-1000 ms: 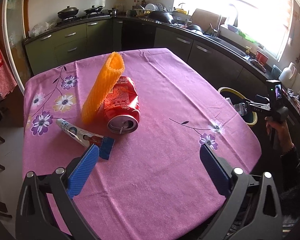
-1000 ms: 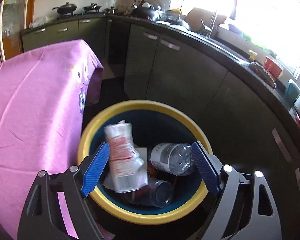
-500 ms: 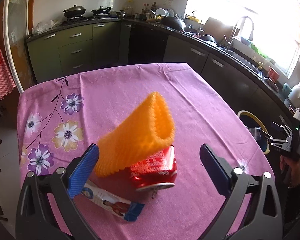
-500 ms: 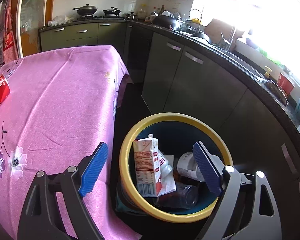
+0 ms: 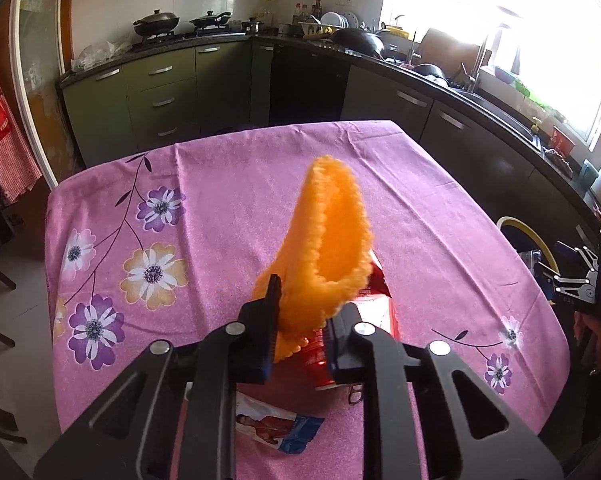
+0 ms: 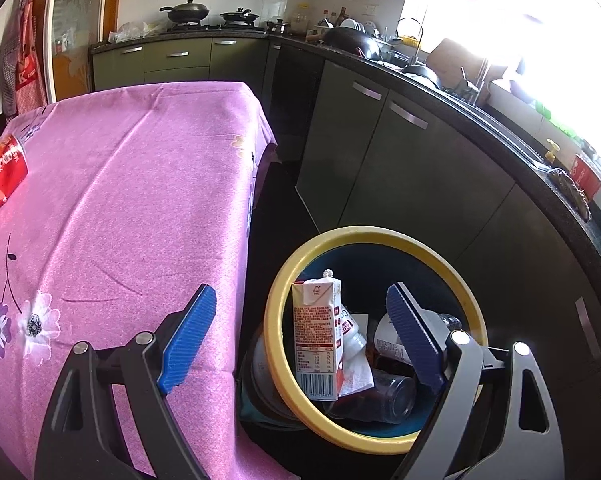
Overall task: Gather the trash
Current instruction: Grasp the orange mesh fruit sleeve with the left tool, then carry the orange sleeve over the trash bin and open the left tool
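A: What changed?
B: The left gripper [image 5: 298,326] moved in over the tabletop [image 5: 228,184] and its jaws have just closed, pinching the orange net [image 5: 324,256] beside the can [image 5: 374,308].
A: So it can go in the bin [image 6: 284,300]?
B: Likely. The right gripper [image 6: 300,332] hangs spread above it.
A: Any writing?
B: None legible.

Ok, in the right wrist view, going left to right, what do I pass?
Red can at the left edge → pink tablecloth → yellow-rimmed bin → milk carton inside it → clear plastic bottle deeper in the bin, partly behind a finger of the open right gripper.
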A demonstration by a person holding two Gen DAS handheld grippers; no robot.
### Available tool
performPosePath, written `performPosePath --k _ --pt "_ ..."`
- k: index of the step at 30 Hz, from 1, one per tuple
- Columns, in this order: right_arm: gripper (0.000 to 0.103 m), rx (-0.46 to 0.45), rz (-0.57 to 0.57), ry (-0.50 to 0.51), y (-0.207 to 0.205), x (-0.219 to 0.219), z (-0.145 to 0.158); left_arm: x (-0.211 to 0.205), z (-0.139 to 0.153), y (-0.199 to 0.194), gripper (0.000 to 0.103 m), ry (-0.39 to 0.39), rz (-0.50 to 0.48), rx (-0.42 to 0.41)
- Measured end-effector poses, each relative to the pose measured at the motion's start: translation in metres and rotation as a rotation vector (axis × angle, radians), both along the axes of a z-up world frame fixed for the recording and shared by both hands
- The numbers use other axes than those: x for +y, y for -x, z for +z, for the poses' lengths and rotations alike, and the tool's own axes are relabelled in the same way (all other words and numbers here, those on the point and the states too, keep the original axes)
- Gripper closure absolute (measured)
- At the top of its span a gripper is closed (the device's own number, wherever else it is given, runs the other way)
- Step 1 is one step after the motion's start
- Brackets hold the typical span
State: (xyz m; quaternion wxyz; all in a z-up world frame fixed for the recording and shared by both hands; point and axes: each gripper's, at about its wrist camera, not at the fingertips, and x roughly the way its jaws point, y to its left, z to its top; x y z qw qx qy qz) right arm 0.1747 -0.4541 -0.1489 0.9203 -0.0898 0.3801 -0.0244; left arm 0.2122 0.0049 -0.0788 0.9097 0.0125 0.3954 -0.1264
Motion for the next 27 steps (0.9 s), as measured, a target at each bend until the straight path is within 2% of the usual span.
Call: performPosePath --k 8,13,19,27 --pt "0.017 -0.017 -0.004 -0.010 0.003 -0.002 0.004 -0.009 0.034 0.012 0.089 -0.080 0.008 -0.103" --pt "0.017 -0.047 -0.031 -0.014 0.013 -0.011 0.012 -0.035 0.054 0.016 0.089 -0.080 -0.064 -0.126" --pt "0.017 -0.087 -0.113 -0.002 0.034 -0.038 0.024 -0.118 0.061 0.014 0.089 -0.052 -0.274 -0.123" --pt "0.017 -0.113 -0.259 0.010 0.076 -0.093 0.033 -0.265 0.039 0.003 0.089 -0.004 -0.565 -0.063"
